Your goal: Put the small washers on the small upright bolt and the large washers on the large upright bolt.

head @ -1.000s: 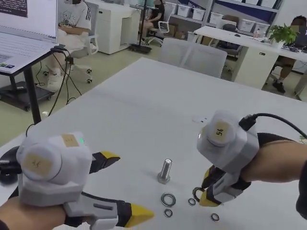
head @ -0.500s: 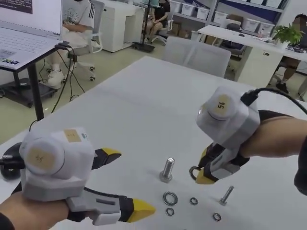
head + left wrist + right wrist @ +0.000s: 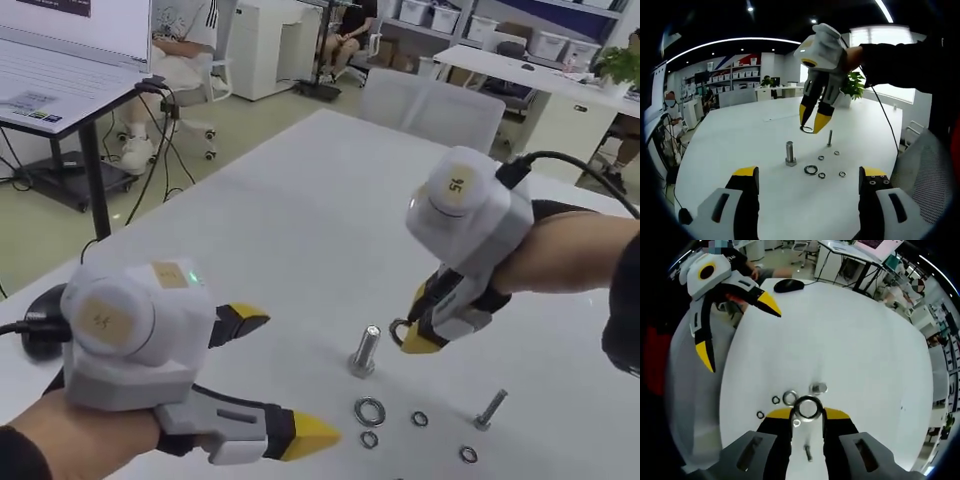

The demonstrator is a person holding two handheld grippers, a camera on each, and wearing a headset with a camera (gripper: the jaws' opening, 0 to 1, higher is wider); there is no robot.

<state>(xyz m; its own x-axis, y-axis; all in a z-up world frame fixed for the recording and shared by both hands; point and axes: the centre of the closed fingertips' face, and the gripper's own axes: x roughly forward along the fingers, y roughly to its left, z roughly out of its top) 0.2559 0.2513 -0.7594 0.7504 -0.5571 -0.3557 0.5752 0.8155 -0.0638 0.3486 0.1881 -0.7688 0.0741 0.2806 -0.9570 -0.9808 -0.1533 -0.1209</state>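
On the white table (image 3: 300, 200), the large upright bolt (image 3: 365, 352) is flanked: the left gripper (image 3: 290, 375) is held wide open near it, the right gripper (image 3: 413, 335) is clamped on a large washer (image 3: 400, 331) just beside its head, and small washers (image 3: 420, 418) are seen lying by its foot.

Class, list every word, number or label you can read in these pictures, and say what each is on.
"56": round sticker on top of the right gripper.
Sticker on the left gripper: marks too blurred to read.
Laptop screen: text too small to read.
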